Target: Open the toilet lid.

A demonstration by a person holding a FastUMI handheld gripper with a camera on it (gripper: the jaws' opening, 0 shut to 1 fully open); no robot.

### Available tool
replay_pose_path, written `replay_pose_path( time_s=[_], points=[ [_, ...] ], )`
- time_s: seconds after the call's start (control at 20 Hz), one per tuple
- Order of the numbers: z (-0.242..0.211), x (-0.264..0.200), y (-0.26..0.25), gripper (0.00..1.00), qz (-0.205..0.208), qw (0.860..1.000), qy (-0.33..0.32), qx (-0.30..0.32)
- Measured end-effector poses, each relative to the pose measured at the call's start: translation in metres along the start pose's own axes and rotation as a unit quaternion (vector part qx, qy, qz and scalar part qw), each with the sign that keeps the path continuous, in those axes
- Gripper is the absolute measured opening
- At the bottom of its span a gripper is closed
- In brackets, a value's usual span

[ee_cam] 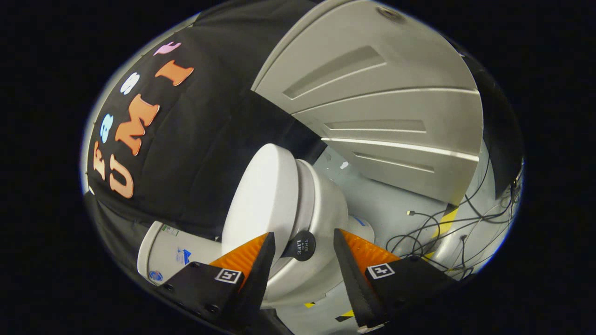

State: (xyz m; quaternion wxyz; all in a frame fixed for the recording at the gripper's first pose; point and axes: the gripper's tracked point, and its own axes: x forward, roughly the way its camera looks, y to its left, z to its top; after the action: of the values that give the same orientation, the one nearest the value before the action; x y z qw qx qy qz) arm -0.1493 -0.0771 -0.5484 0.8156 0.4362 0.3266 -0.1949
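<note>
1. My gripper [301, 242] has its two fingers spread well apart; nothing is pressed between them, and both fingertips stand free.
2. In the gap between the fingers sits a small round black knob [300, 245], fixed to the front edge of the toilet lid [260, 195]. I see the knob just beside the left finger, but I cannot tell whether the two touch.
3. The toilet lid is white and oval. It appears slightly raised from the seat [308, 190], with a narrow gap showing along its edge; the whole view is rolled, so the toilet appears tipped on its side.
4. The white bowl [326, 209] lies just beyond the right finger, and the cistern [172, 253] with stickers lies beyond the left finger, against the black cloth wall [209, 139].
5. Farther out I see a grey ribbed panel [382, 107], a pale floor [382, 204] with black cables [433, 228], and yellow-black tape [447, 218].
</note>
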Motion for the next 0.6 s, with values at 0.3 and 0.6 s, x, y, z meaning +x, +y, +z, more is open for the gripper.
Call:
replay_pose_path(
  time_s=[0.3, 0.6],
  points=[
    [-0.006, 0.014, -0.003, 0.7, 0.029, 0.998, 0.028, 0.053],
    [-0.016, 0.027, -0.001, 0.32, 0.035, 0.995, 0.059, 0.069]
  ],
)
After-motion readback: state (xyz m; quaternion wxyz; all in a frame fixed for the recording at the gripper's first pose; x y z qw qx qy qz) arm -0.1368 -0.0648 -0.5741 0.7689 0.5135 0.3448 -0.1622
